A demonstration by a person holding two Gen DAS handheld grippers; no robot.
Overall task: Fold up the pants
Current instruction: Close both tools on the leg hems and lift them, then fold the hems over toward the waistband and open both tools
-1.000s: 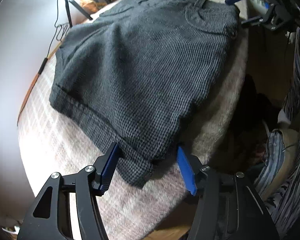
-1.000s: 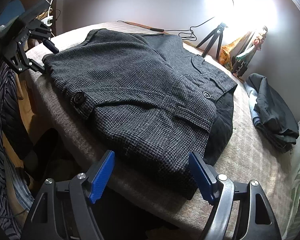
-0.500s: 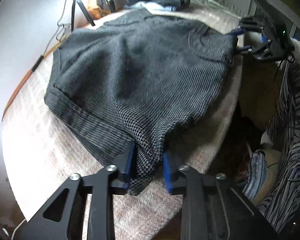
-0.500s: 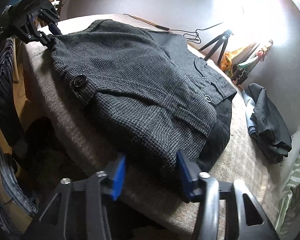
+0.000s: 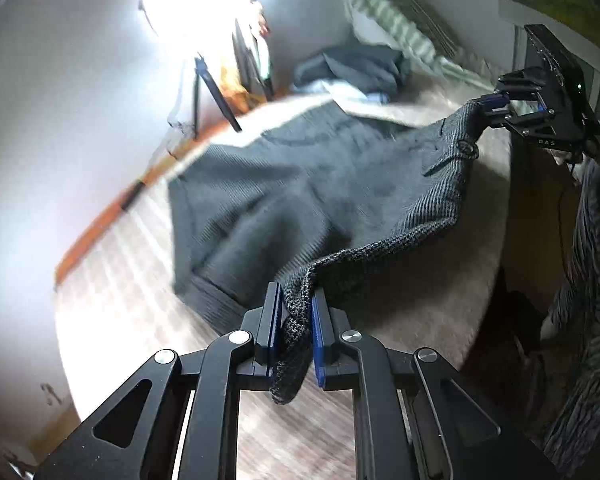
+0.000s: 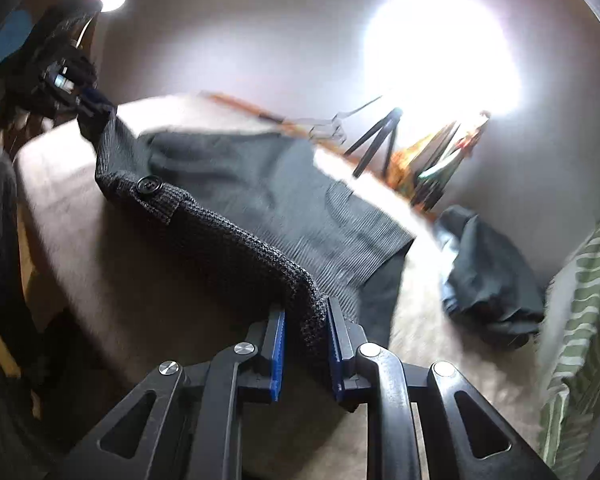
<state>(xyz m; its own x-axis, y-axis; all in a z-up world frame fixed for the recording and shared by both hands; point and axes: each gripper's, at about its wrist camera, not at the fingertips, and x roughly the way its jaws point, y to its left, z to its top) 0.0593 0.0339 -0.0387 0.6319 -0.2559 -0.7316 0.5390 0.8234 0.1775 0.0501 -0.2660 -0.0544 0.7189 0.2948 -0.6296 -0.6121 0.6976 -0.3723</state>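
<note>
Dark grey houndstooth wool fills both views: the pants (image 5: 300, 184) lie spread over a beige blanket (image 5: 440, 288), with their near edge lifted off it. In the left wrist view, the left hand-held gripper (image 5: 294, 330) sits at 6 o'clock, its blue pads closed tight on a bunched corner of the fabric. From there the raised edge runs toward 2 o'clock, where the right hand-held gripper (image 5: 496, 106) pinches the opposite corner, close beside a dark button (image 5: 466, 148).

In the right wrist view, the right hand-held gripper (image 6: 304, 344) is at 6 o'clock, clamped on a thick fold of the pants (image 6: 260, 200). The lifted edge climbs toward 10 o'clock, past a button (image 6: 148, 186) on a flap, to the left hand-held gripper (image 6: 94, 102), which grips the far corner. The rest of the garment rests flat on the blanket (image 6: 80, 240).

At 1 o'clock a bright lamp (image 6: 440, 56) glares above a small black tripod (image 6: 380, 136). At 3 o'clock lies a heap of dark clothes (image 6: 488, 276), beside a green striped cloth (image 6: 580, 320). Much of both views is smeared by motion blur.
</note>
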